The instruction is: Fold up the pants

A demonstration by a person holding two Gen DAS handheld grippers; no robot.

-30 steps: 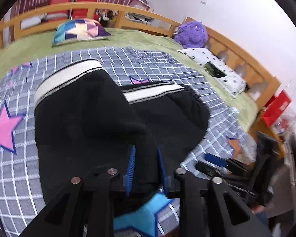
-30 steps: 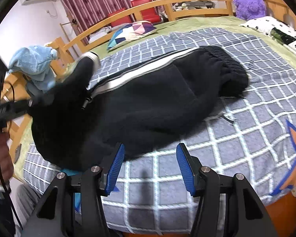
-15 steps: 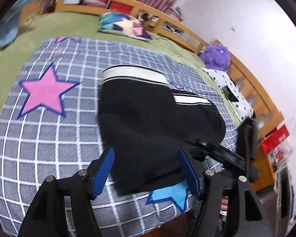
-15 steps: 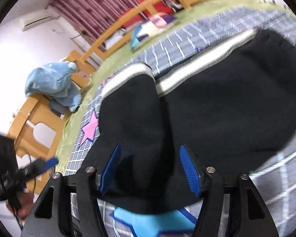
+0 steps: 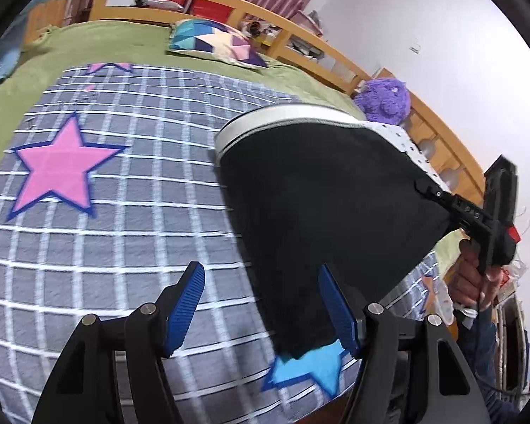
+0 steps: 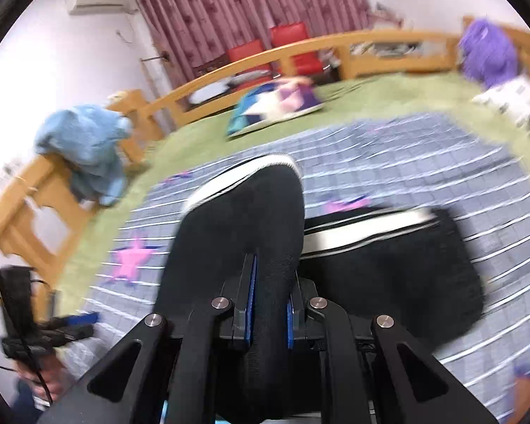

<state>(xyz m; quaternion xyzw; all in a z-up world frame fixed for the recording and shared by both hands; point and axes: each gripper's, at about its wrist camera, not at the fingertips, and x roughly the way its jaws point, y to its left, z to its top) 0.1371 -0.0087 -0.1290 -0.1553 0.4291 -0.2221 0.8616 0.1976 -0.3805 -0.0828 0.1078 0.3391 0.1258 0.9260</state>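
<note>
Black pants (image 5: 321,190) with a white side stripe lie on the checked blanket (image 5: 123,212) on the bed. My left gripper (image 5: 265,307) is open and empty, just left of the pants' near edge. My right gripper (image 6: 268,304) is shut on a fold of the black pants (image 6: 240,226) and lifts that part off the bed. In the left wrist view the right gripper (image 5: 438,196) pinches the pants' right edge. The rest of the pants (image 6: 399,261) lies on the blanket to the right.
A patterned pillow (image 5: 215,42) and a purple plush toy (image 5: 385,100) sit near the wooden bed rail (image 5: 300,39). A blue cloth (image 6: 88,141) hangs on the bed frame at left. A spotted white pillow (image 6: 516,97) lies far right.
My left gripper let go of the pants and opened, then moved left. My right gripper moved onto the pants, shut on a fold and raised it.
</note>
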